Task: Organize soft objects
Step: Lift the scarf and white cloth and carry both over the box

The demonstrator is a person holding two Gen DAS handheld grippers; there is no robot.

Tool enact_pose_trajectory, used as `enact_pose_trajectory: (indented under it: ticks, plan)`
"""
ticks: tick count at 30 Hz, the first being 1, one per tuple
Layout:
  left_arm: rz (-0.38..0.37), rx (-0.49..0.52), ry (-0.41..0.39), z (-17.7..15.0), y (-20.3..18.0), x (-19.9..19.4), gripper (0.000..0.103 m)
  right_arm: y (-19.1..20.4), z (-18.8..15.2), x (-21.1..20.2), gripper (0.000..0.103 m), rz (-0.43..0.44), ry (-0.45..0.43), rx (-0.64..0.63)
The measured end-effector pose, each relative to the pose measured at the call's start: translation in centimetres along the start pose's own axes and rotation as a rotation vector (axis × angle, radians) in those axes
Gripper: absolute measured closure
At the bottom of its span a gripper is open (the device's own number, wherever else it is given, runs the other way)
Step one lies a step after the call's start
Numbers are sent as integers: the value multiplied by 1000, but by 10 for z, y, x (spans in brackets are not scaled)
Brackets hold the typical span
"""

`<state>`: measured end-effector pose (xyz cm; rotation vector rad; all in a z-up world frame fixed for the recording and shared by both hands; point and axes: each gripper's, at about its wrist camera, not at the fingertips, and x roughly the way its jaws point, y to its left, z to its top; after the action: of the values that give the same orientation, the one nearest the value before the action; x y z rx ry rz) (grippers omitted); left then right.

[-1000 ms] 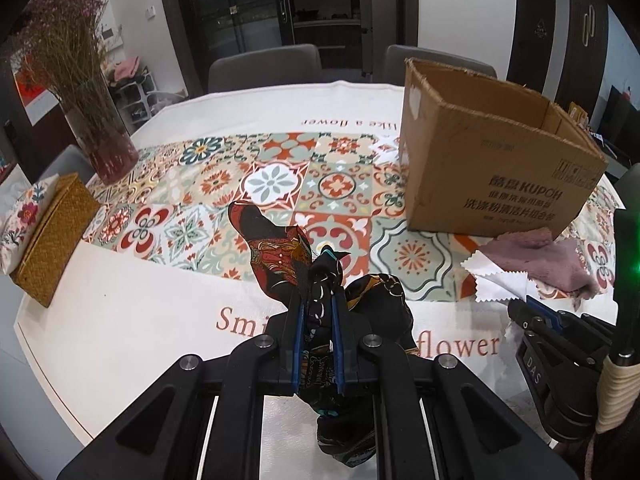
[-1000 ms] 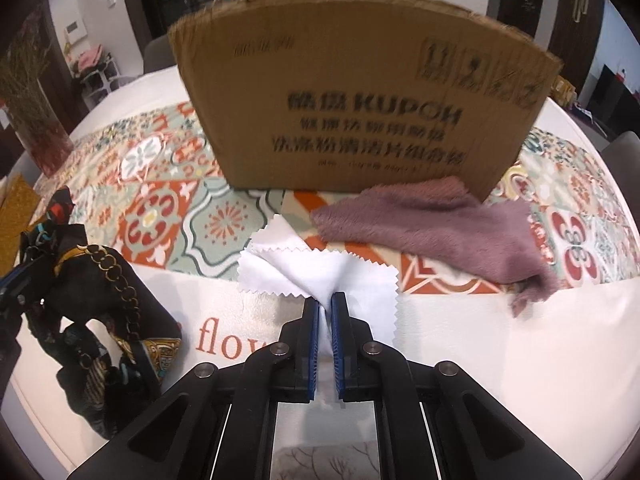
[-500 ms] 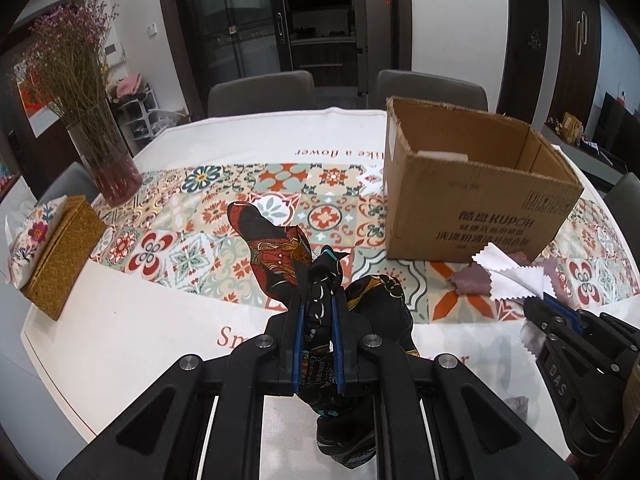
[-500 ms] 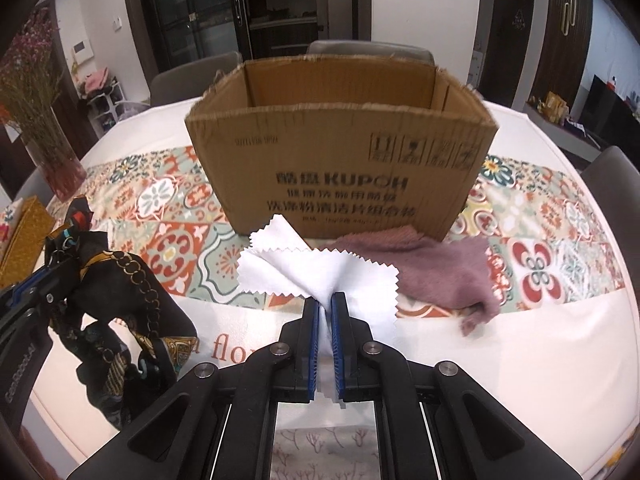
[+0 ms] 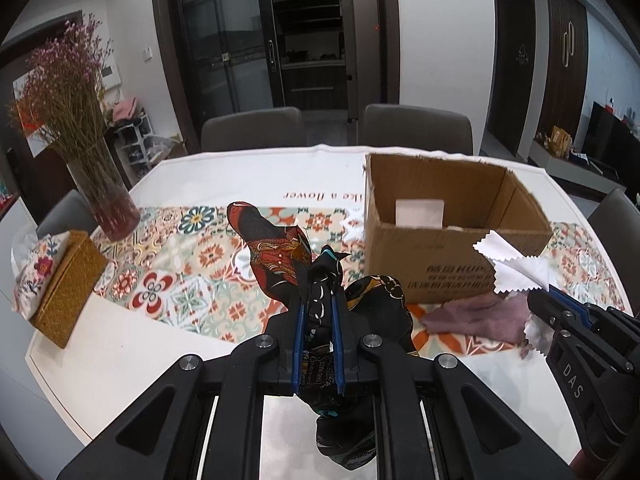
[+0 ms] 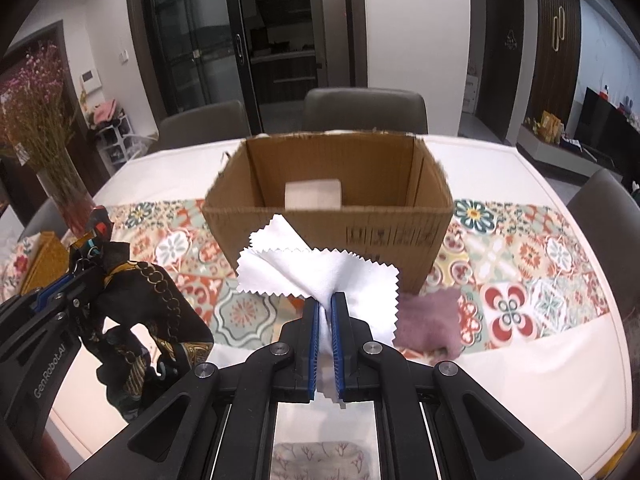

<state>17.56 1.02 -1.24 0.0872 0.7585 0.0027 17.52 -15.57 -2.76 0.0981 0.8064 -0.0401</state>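
Observation:
My left gripper (image 5: 317,304) is shut on a dark patterned scarf (image 5: 276,252) with red and gold print, held above the table; it also shows in the right wrist view (image 6: 152,300). My right gripper (image 6: 325,300) is shut on a white zigzag-edged cloth (image 6: 316,272), held in the air in front of an open cardboard box (image 6: 332,216). The cloth (image 5: 516,268) and box (image 5: 452,240) also show in the left wrist view. A mauve fuzzy cloth (image 6: 430,320) lies on the table by the box's near side.
A round table with a patterned runner (image 5: 192,276). A glass vase of dried flowers (image 5: 108,200) and a woven tissue box (image 5: 68,276) stand at the left. Grey chairs (image 6: 364,108) stand beyond the table. A white item (image 6: 314,194) lies inside the box.
Both grippers have risen with their cloths; the box's open inside now shows from above. The mauve cloth stays on the table.

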Motion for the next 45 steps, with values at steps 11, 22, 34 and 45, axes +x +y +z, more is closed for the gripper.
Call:
enact_pose_trajectory:
  ticks: [11, 22, 34, 45]
  plan:
    - [2, 15, -34, 35, -9, -12, 89, -9, 31, -15, 95, 11, -50, 20]
    - [-24, 30, -79, 72, -26, -21, 89, -22, 66, -30, 95, -2, -111, 15]
    - [-61, 44, -155, 119, -40, -36, 89, -26, 101, -39, 95, -2, -157, 5]
    - [-91, 69, -170, 150, -48, -21, 89, -32, 123, -26, 95, -3, -145, 1]
